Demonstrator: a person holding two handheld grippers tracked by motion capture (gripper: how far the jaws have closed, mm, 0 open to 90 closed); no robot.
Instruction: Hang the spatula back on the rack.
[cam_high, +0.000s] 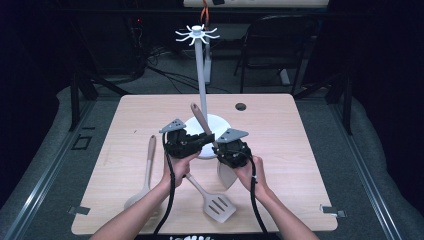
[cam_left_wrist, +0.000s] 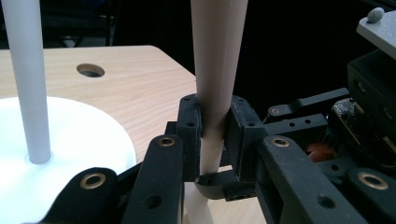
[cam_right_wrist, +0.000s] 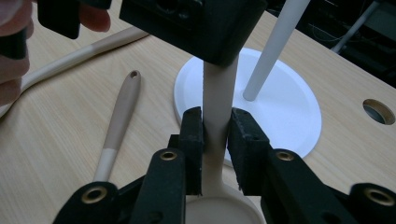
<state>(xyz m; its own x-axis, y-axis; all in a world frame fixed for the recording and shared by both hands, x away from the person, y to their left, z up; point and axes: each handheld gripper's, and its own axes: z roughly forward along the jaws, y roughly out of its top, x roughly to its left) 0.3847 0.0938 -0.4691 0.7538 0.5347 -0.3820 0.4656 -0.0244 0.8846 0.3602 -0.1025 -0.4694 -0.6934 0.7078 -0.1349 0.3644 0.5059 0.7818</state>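
Note:
A long spoon with a brown handle (cam_high: 198, 116) and a cream bowl (cam_high: 226, 175) stands tilted above the table, handle end up. My left gripper (cam_high: 200, 140) is shut on the handle (cam_left_wrist: 215, 84), pads (cam_left_wrist: 190, 135) pressed on both sides. Just below it, my right gripper (cam_high: 220, 150) is shut on the same handle (cam_right_wrist: 219, 88) near the bowl (cam_right_wrist: 224, 210). The left gripper's body (cam_right_wrist: 187, 23) shows right above the right jaws. Behind stands a white utensil stand, its round base (cam_high: 220, 122) on the table, with a pole (cam_high: 201, 75) and hooks (cam_high: 197, 34) on top.
A second spoon (cam_high: 147, 167) lies on the table at the left. A slotted spatula (cam_high: 216, 204) lies near the front edge, its handle (cam_right_wrist: 119, 116) running under the left hand. A cable hole (cam_high: 241, 106) sits at the back of the wooden table (cam_high: 300, 165).

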